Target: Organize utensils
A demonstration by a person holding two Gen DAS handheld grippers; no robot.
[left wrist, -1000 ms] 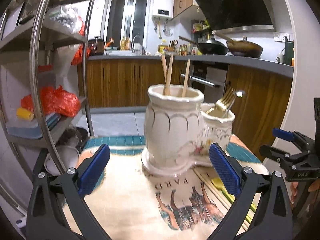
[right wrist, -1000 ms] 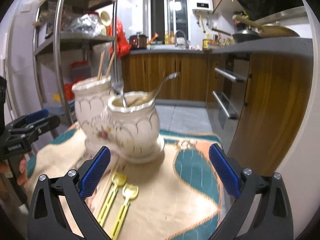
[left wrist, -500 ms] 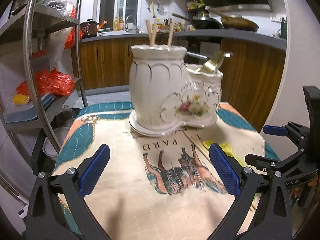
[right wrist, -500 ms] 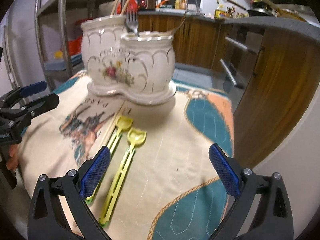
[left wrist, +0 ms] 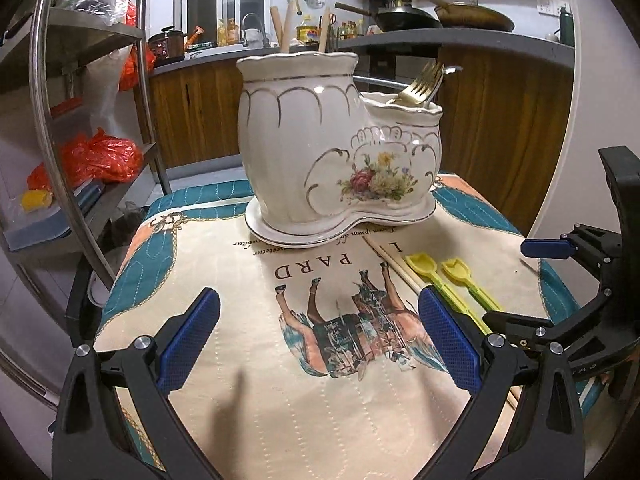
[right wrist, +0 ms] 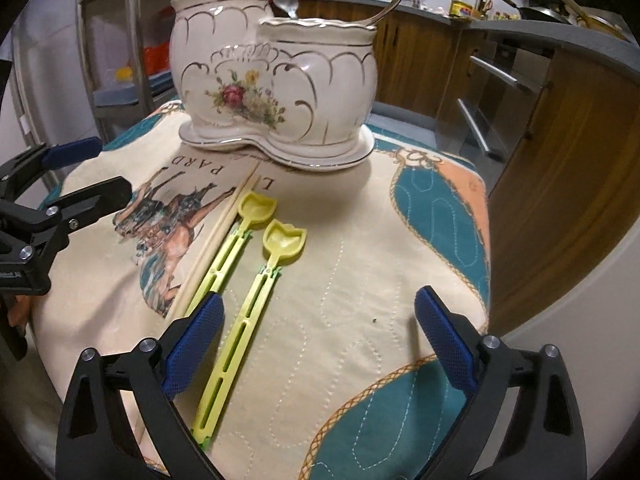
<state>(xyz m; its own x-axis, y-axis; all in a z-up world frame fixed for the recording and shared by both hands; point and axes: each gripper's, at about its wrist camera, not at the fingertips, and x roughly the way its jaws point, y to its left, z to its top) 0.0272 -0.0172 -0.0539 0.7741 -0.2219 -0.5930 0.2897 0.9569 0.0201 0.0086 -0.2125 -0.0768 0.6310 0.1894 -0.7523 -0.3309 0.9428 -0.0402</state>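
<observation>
A white flowered ceramic utensil holder (left wrist: 320, 152) (right wrist: 256, 80) stands at the far side of the cloth-covered table. Wooden chopsticks (left wrist: 280, 28) stick out of its tall pot, a fork (left wrist: 420, 84) and a spoon out of the low one. Two yellow plastic spoons (right wrist: 280, 244) (left wrist: 452, 276) lie on the cloth beside a loose pair of chopsticks (right wrist: 216, 240). My right gripper (right wrist: 320, 340) (left wrist: 528, 284) hovers over the spoon handles. Its jaws are closing, one handle lies between them near the left finger, and no pad touches it. My left gripper (left wrist: 318, 340) (right wrist: 92, 172) is open over bare cloth.
A metal shelf rack (left wrist: 92, 120) with red bags stands left of the table. Wooden cabinets (right wrist: 560, 160) and an oven front line the right and back. Woks (left wrist: 408, 20) sit on the counter. The printed cloth (left wrist: 320, 400) drops off at the table's edges.
Both grippers have sunk toward the table and tilted downward. The holder sits higher in both views, and the yellow spoons have come close under the right gripper.
</observation>
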